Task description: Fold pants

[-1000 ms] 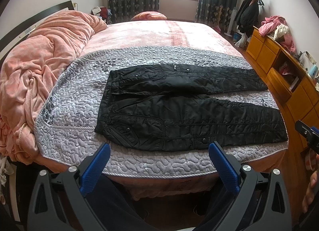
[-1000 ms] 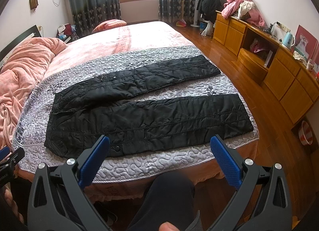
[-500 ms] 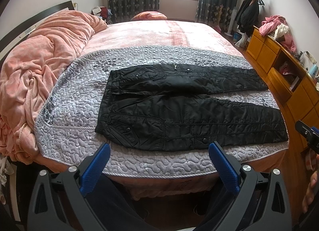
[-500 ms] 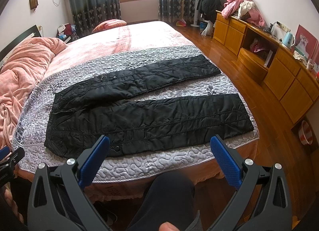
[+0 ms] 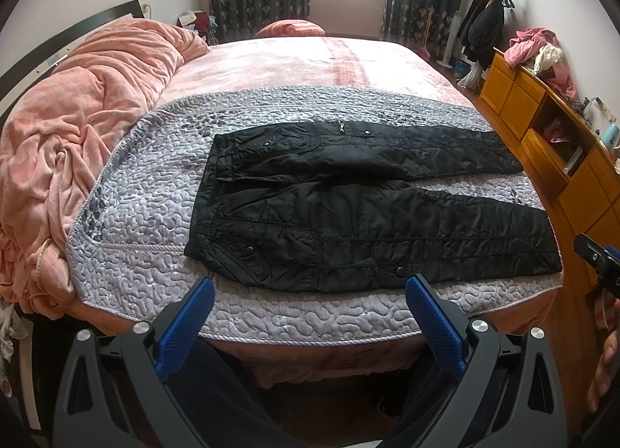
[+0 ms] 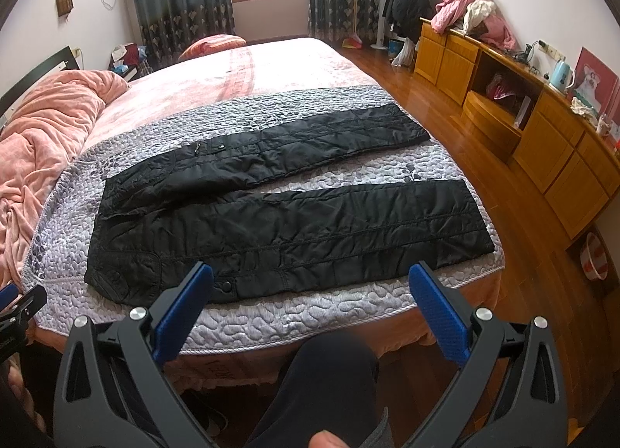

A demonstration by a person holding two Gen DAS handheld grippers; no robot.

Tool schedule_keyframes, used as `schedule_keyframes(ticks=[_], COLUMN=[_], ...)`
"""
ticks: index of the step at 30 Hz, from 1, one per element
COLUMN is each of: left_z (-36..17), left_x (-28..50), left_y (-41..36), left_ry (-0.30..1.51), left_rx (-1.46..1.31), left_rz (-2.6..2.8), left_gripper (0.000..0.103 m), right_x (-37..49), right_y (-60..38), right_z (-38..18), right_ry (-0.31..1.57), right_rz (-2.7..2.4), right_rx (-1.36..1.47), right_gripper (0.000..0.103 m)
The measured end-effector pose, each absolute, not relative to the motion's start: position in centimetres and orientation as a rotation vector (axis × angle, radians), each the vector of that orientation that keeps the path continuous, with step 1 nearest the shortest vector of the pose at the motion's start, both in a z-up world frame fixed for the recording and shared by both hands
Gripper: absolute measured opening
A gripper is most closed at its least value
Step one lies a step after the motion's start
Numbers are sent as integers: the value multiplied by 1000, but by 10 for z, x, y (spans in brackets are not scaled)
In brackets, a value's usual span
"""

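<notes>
Black quilted pants [image 5: 348,211] lie flat on a grey quilted bedspread [image 5: 155,192], waist to the left, both legs spread apart and running right. They also show in the right wrist view [image 6: 286,215]. My left gripper [image 5: 310,289] is open and empty, held off the near bed edge below the waist end. My right gripper [image 6: 312,273] is open and empty, off the near bed edge below the near leg. Neither touches the pants.
A rumpled pink duvet [image 5: 73,107] is heaped at the bed's left. Wooden cabinets [image 6: 542,126] with clothes and small items line the right wall across a wood floor [image 6: 534,239]. The person's knee [image 6: 329,378] is below the bed edge.
</notes>
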State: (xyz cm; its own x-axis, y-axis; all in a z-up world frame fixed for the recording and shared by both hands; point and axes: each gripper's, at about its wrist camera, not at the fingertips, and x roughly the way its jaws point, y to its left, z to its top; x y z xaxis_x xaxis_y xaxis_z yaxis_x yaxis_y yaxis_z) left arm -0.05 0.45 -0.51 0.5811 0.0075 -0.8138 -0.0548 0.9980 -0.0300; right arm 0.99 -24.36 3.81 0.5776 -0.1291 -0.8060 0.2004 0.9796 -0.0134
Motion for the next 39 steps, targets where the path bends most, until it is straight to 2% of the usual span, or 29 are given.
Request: schedule_keyframes(ticks=[8, 11, 13, 16, 21, 27, 33, 34, 35, 38, 39], left_z=[-17, -34, -60, -103, -170, -254, -285, -285, -286, -286, -284], left_x=[13, 23, 36, 61, 93, 116, 136, 141, 145, 155, 157], left_y=[12, 25, 50, 87, 171, 274, 299, 297, 293, 287, 285], left_ry=[953, 943, 977, 1095, 1168, 1218, 1211, 1210, 1213, 1243, 1249], left_rx=[-61, -158, -303, -377, -607, -923, -996, -981, -959, -938, -923], left_rz=[-10, -223, -318, -274, -185, 27, 97, 92, 86, 75, 71], left_gripper=[99, 99, 99, 99, 99, 96, 96, 91, 81, 63, 61], right_x=[24, 33, 50, 68, 78, 78, 76, 75, 74, 71, 70], right_y=[-245, -256, -274, -301, -328, -346, -346, -346, -345, -349, -351], right_z=[32, 17, -14, -58, -94, -122, -139, -140, -141, -143, -144], right_ry=[954, 887, 956, 1051, 1066, 1076, 1129, 1133, 1133, 1136, 1138], right_rz=[-189, -96, -14, -19, -67, -65, -81, -85, -90, -102, -108], right_rx=[85, 133, 241, 356, 356, 428, 444, 441, 438, 445, 452], right_gripper=[101, 101, 100, 100, 100, 100, 100, 100, 100, 100, 100])
